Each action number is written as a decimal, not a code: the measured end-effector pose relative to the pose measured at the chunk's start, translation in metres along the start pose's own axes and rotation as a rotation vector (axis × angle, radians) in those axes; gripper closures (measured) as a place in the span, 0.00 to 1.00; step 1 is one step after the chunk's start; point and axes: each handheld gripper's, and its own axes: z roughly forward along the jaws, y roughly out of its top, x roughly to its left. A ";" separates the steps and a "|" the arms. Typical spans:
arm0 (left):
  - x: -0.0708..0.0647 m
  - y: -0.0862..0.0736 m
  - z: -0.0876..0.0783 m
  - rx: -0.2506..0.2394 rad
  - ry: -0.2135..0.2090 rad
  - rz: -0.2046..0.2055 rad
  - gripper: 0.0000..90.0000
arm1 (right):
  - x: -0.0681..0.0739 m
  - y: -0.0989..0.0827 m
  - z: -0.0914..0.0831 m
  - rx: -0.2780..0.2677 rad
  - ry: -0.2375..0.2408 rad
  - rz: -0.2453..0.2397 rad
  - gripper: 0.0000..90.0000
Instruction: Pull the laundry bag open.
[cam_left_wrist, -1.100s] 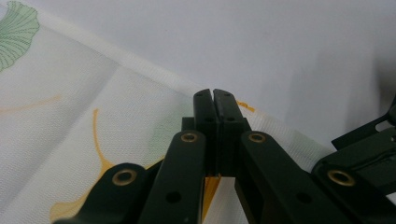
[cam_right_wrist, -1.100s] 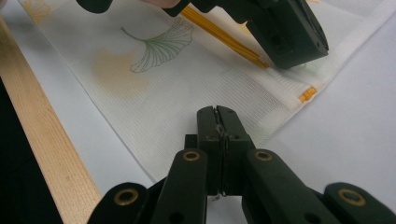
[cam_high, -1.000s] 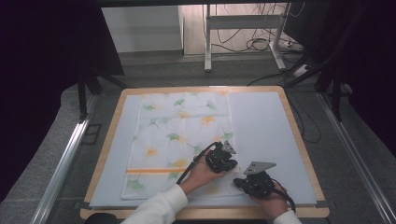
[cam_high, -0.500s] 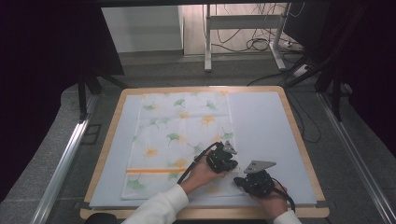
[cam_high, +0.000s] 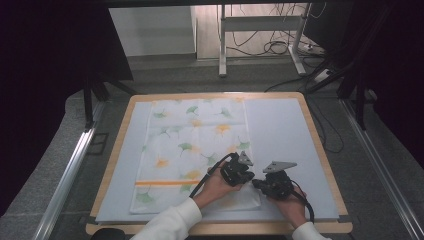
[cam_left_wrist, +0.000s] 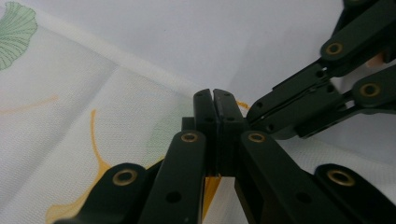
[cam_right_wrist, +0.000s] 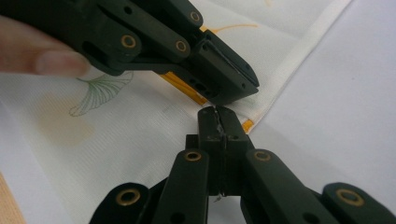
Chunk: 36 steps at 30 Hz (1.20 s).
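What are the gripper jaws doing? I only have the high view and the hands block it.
Observer: In the left gripper view, the left gripper has its jaws shut, with the tips down at the edge of the cloth.
Operator: And the right one?
Observer: In the right gripper view, the right gripper is shut too, with its tips at the cloth's hem by the orange stripe. I can't tell if cloth is pinched.
Operator: How close are the two?
Observer: The tips nearly meet over the same hem. I can't tell whether they touch.
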 end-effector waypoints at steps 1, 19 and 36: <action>0.000 0.000 0.000 0.003 0.008 0.017 1.00 | 0.000 0.000 0.001 0.007 0.002 0.003 0.99; -0.006 -0.003 -0.004 0.015 0.049 0.062 1.00 | -0.004 -0.002 0.002 -0.004 0.022 0.069 0.99; -0.008 -0.008 -0.009 0.026 0.078 0.097 1.00 | -0.006 -0.003 0.002 -0.005 0.040 0.096 0.99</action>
